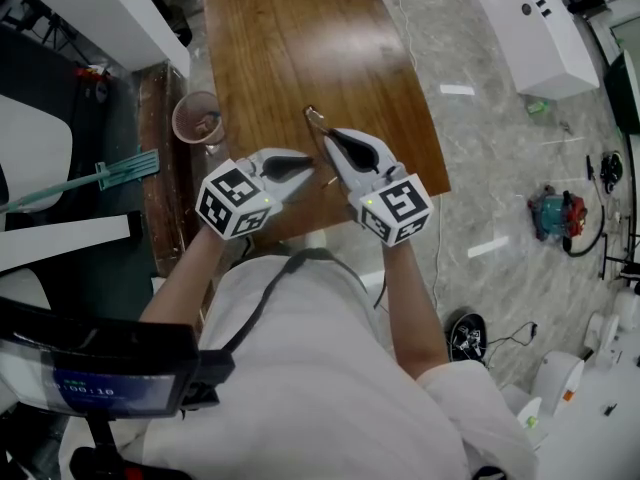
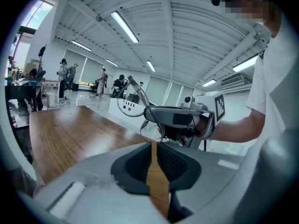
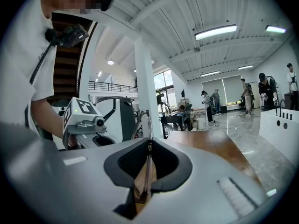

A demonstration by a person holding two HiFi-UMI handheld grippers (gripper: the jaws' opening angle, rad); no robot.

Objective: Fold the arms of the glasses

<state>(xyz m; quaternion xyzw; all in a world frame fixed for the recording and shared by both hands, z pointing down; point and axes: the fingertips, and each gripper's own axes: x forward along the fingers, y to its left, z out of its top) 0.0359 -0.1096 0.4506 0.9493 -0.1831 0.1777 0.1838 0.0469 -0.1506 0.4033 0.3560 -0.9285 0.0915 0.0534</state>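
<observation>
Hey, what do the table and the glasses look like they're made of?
Table: wood or wood veneer, glossy; brown grain lines and light reflections show. Glasses: thin wire rim, probably metal, with clear lenses; glass or plastic cannot be told.

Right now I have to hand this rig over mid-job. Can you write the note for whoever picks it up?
Left gripper: jaws slightly apart with nothing between them, tips close to the right gripper's.
Right gripper: shut on the glasses, holding them up over the near end of the wooden table.
Done: the glasses are off the table and gripped.
Unclear: the frame is too thin in these views to tell whether either arm is folded.
Left: check both arms, then probably use the left gripper to fold any arm that is open.
</observation>
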